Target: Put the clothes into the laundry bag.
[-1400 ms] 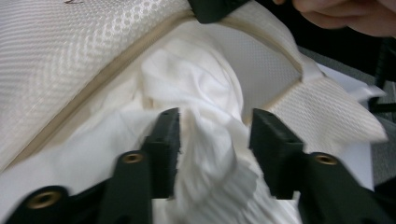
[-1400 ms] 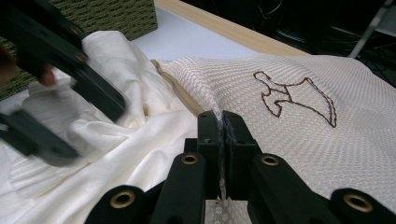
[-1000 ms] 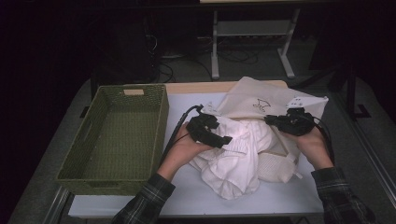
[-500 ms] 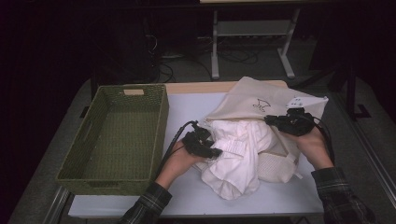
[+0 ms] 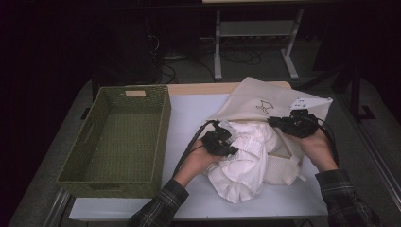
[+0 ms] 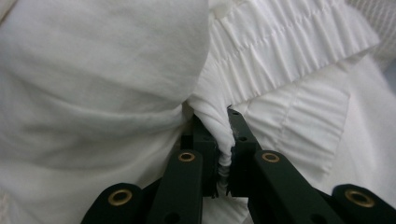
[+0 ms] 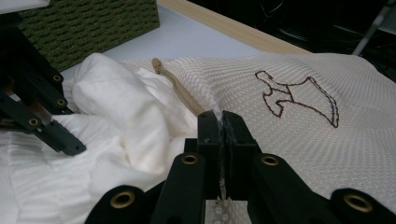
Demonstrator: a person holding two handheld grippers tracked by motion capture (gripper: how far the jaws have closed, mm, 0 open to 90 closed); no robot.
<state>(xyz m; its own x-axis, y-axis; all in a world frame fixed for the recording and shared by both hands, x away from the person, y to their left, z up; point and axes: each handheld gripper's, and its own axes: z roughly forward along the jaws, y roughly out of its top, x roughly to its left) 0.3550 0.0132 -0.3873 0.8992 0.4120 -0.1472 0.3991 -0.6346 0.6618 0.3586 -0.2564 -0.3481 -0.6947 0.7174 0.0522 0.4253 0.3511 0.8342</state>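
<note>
Fingers of the left gripper (image 6: 223, 154) are pinching white cloth (image 5: 241, 161); the right gripper's (image 7: 221, 140) are pinching the bag (image 7: 299, 121) rim. Cloth is sitting half out, centre frame; the basket (image 5: 113, 137) at left is holding nothing yet.

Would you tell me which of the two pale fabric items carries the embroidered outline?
The cream mesh bag that the right gripper pinches; the white garment in the left gripper is plain, with pleats.

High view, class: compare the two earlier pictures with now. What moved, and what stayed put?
The left gripper, shut on the white pleated garment, drew back toward the person, pulling it further out of the cream mesh bag. The right gripper stayed clamped on the bag's edge; the green woven basket stayed put.
</note>
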